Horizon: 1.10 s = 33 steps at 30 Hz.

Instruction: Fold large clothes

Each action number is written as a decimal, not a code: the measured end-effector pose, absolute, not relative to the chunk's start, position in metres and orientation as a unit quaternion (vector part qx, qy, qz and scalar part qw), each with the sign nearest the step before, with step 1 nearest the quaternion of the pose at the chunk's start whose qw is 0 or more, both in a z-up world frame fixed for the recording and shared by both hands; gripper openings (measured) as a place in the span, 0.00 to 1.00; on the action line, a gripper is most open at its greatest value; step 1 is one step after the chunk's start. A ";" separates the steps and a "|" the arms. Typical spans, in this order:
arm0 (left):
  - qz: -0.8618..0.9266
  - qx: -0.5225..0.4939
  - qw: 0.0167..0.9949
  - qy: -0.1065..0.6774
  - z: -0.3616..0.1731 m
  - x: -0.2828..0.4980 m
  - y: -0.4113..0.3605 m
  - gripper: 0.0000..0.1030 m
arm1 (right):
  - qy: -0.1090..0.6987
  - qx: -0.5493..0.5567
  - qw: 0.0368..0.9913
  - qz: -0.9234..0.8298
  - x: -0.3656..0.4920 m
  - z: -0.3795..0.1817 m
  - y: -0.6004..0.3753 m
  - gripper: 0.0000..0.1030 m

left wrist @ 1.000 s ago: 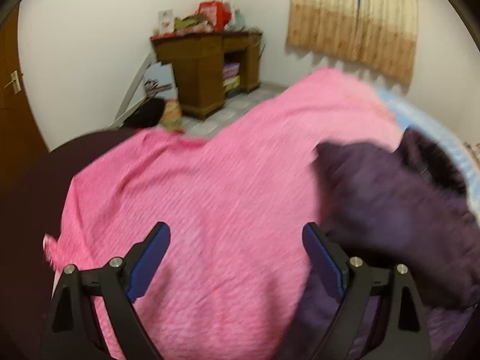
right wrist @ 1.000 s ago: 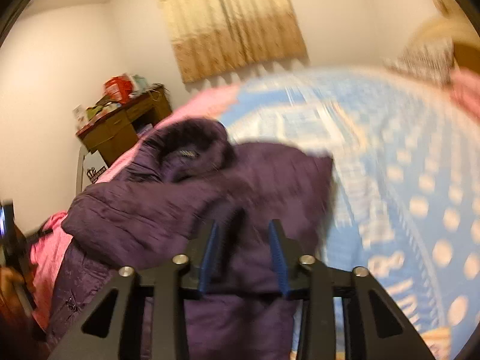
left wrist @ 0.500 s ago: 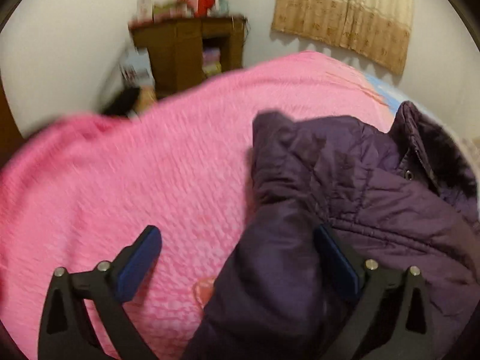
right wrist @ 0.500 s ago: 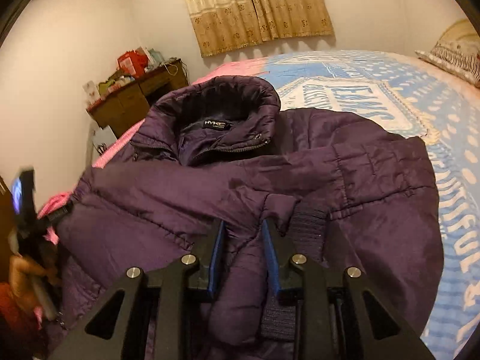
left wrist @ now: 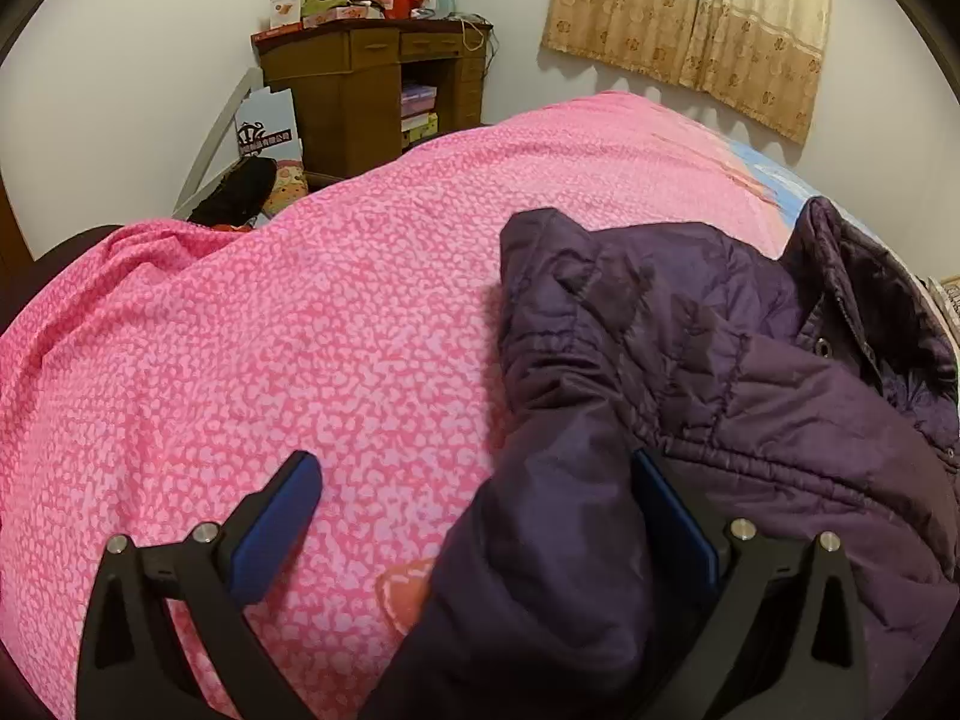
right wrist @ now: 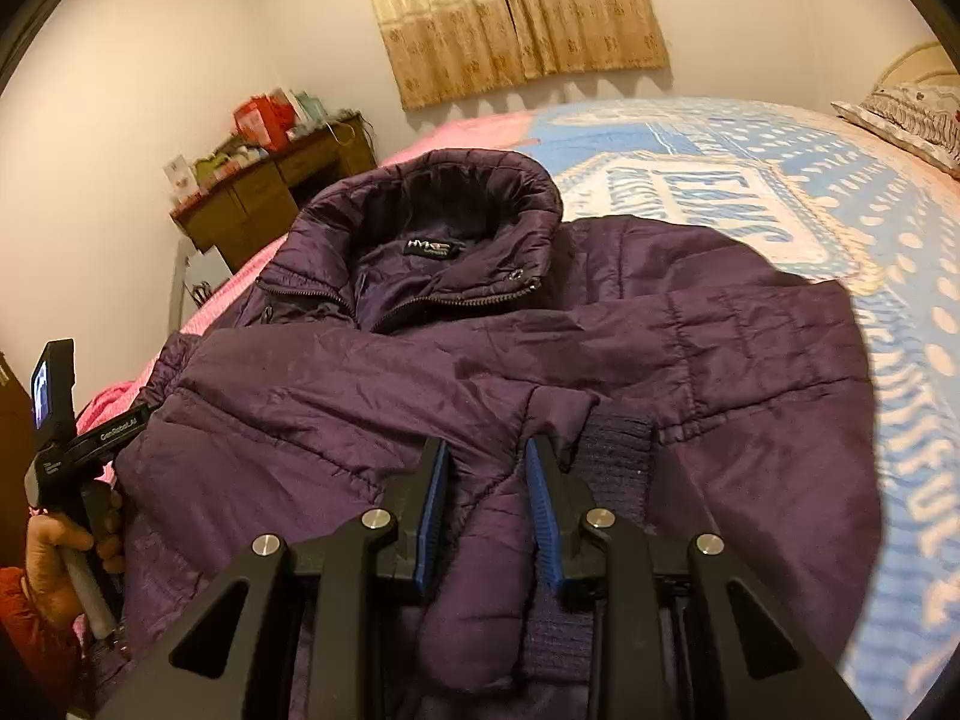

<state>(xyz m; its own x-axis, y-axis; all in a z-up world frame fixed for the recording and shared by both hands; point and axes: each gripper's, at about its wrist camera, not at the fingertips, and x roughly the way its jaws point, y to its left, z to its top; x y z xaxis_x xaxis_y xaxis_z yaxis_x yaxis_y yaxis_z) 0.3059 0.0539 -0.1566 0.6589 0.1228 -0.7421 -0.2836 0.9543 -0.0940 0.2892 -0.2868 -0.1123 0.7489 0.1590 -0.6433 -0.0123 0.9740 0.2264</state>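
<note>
**Sleeve fold in hand**

We find the purple jacket face-up on the bed. Right hand-held gripper clenched on a sleeve; left hand-held gripper released. We advise laying that sleeve flat across the chest.

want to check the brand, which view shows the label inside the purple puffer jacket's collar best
The right wrist view: it looks into the open collar of the purple quilted puffer jacket, where the small black woven neck label faces the camera. The left wrist view sees the jacket side-on, showing only the collar's edge and a snap; the label is hidden.
</note>
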 end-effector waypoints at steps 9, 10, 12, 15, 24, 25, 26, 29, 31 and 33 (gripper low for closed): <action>0.080 -0.069 0.900 0.422 -0.141 0.287 0.051 1.00 | 0.377 0.061 0.923 0.048 0.250 -0.102 -0.278 0.45; 0.069 -0.058 0.898 0.430 -0.134 0.284 0.051 1.00 | 0.382 0.074 0.919 0.058 0.250 -0.091 -0.283 0.45; 0.026 -0.050 0.900 0.432 -0.109 0.280 0.051 1.00 | 0.366 0.098 0.922 0.076 0.250 -0.066 -0.295 0.47; 0.000 -0.043 0.914 0.403 -0.066 0.293 0.048 1.00 | 0.333 0.096 0.934 0.082 0.268 -0.014 -0.314 0.61; -0.072 0.001 0.930 0.361 0.001 0.426 -0.026 1.00 | 0.366 0.032 0.924 0.109 0.415 0.027 -0.317 0.61; -0.084 -0.003 0.926 0.367 -0.006 0.433 -0.031 1.00 | 0.375 0.024 0.920 0.109 0.429 0.019 -0.313 0.61; -0.102 -0.011 0.916 0.387 -0.021 0.448 -0.038 1.00 | 0.384 0.017 0.917 0.107 0.441 0.010 -0.308 0.61; -0.102 -0.030 0.896 0.431 -0.058 0.475 -0.054 1.00 | 0.411 -0.022 0.907 0.091 0.469 -0.023 -0.293 0.57; -0.098 -0.040 0.887 0.450 -0.078 0.487 -0.062 0.97 | 0.424 -0.060 0.902 0.060 0.484 -0.044 -0.288 0.34; -0.098 -0.059 0.878 0.465 -0.093 0.496 -0.068 0.91 | 0.437 -0.061 0.896 0.055 0.495 -0.058 -0.292 0.14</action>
